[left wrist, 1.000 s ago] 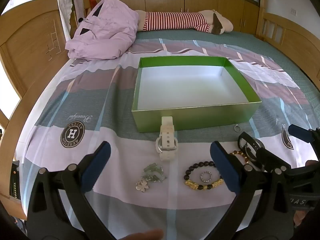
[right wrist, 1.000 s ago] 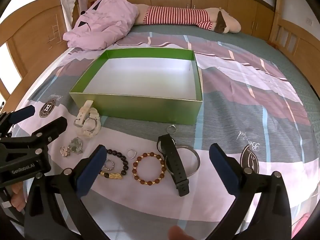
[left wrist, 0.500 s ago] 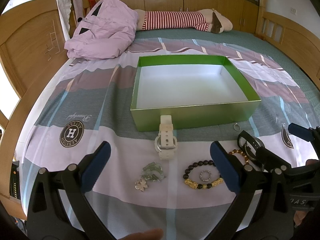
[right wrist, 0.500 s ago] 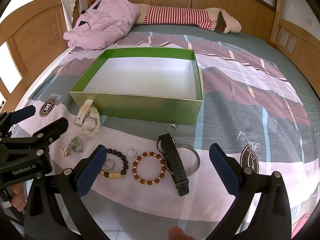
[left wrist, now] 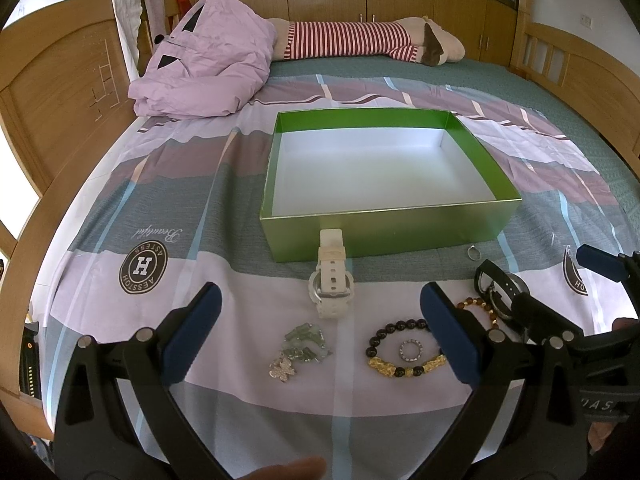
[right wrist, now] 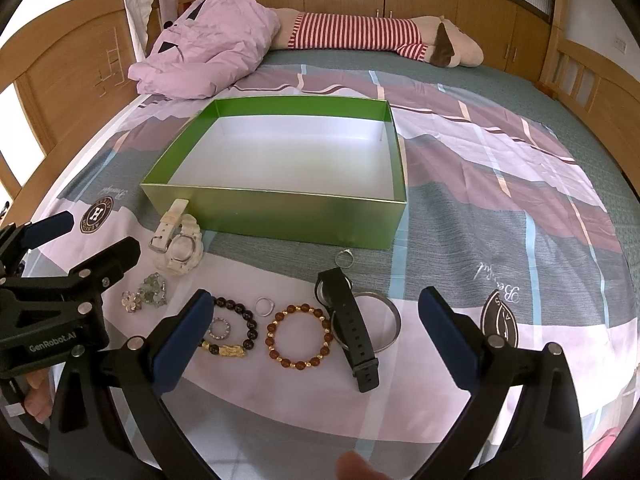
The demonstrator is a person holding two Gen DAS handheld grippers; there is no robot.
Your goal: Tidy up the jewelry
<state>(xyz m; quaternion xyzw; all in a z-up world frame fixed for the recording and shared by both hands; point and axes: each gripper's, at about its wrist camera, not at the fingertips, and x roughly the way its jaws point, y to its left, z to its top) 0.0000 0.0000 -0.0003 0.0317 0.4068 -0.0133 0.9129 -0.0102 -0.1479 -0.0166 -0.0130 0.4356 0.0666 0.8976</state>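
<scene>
An empty green box (left wrist: 384, 236) (right wrist: 280, 216) with a white floor sits on the bed. In front of it lie a white watch (left wrist: 331, 283) (right wrist: 178, 242), a green-and-silver charm piece (left wrist: 300, 350) (right wrist: 146, 292), a black-and-gold bead bracelet (left wrist: 404, 350) (right wrist: 236, 332) with a small ring (left wrist: 412, 350) inside it, a brown bead bracelet (right wrist: 300, 336), a black watch (right wrist: 352, 328), a silver bangle (right wrist: 390, 322) and two small rings (right wrist: 265, 306) (right wrist: 345, 258). My left gripper (left wrist: 320, 336) is open above the charm piece. My right gripper (right wrist: 316, 340) is open above the brown bracelet.
A crumpled lilac quilt (left wrist: 208, 76) and a striped plush toy (left wrist: 360, 42) lie at the far end of the bed. Wooden bed boards (left wrist: 60, 92) rise on the left and right. The patterned sheet (left wrist: 160, 200) covers the mattress.
Both grippers have stayed open and nearly still; the left view has shifted only slightly. No item has moved.
</scene>
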